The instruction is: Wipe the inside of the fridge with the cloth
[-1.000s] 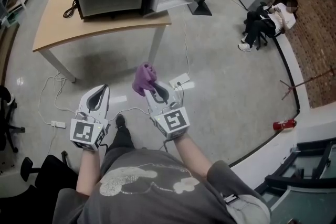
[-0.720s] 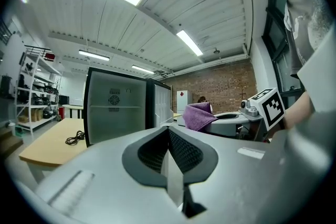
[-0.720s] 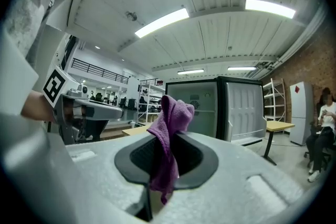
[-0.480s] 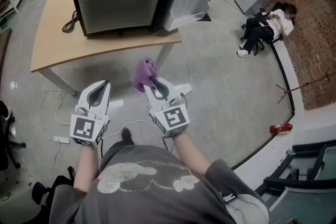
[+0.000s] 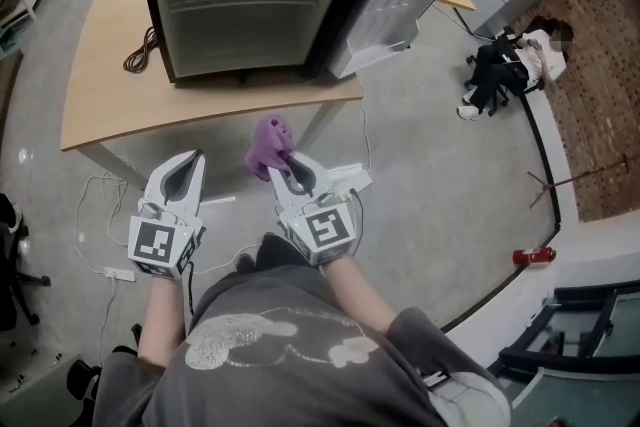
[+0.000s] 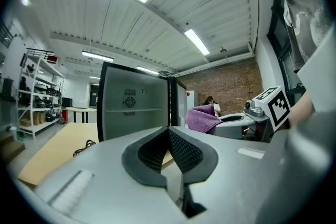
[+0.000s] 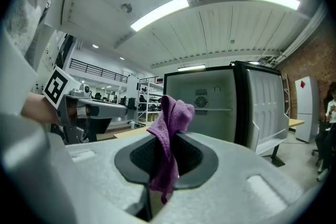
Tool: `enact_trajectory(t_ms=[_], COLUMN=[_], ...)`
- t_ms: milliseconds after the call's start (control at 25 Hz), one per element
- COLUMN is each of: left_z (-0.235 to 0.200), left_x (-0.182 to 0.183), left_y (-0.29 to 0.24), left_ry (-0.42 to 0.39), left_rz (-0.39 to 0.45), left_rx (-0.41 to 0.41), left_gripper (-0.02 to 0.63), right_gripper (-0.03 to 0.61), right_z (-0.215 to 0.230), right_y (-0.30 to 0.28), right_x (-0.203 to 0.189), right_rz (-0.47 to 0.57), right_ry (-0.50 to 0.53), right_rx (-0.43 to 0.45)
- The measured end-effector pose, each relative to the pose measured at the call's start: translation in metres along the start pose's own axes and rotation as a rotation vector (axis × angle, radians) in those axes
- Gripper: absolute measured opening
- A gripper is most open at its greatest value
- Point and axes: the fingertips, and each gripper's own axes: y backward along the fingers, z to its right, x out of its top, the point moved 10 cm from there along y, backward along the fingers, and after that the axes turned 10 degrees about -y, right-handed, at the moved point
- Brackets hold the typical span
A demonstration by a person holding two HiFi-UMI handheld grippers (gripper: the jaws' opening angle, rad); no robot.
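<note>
Ahead, one fridge (image 5: 240, 10), one cloth (image 5: 268, 141) in right gripper (image 5: 284, 175), left gripper (image 5: 188, 163) closed

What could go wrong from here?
1. The right gripper pinches the cloth by a thin fold; the bunch above the jaws may pull free against the fridge wall.
2. Cables and a power strip lie on the floor by the feet: trip hazard.
3. The open door stands to the right; the gripper could knock it.
</note>
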Motion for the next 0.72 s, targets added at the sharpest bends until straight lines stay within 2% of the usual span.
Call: enact_trajectory(t_ms=[240,720], left_z=[-0.016,-0.068], left_x=[0.003,0.011], left_y=[-0.032,-0.126], left_ry=[-0.010,-0.014], left_rz=[-0.004,-0.020], left_rx=[0.025,0.153], left_gripper=[0.017,0.017], right_gripper=[0.040,0.040], right_z=[0.024,0.086], right_y=[-0.040,-0.139], right_x=[0.004,0.023], right_rz=[0.013,-0.023], right_ry=[-0.001,-0.026], right_rx=[0.047,0.201])
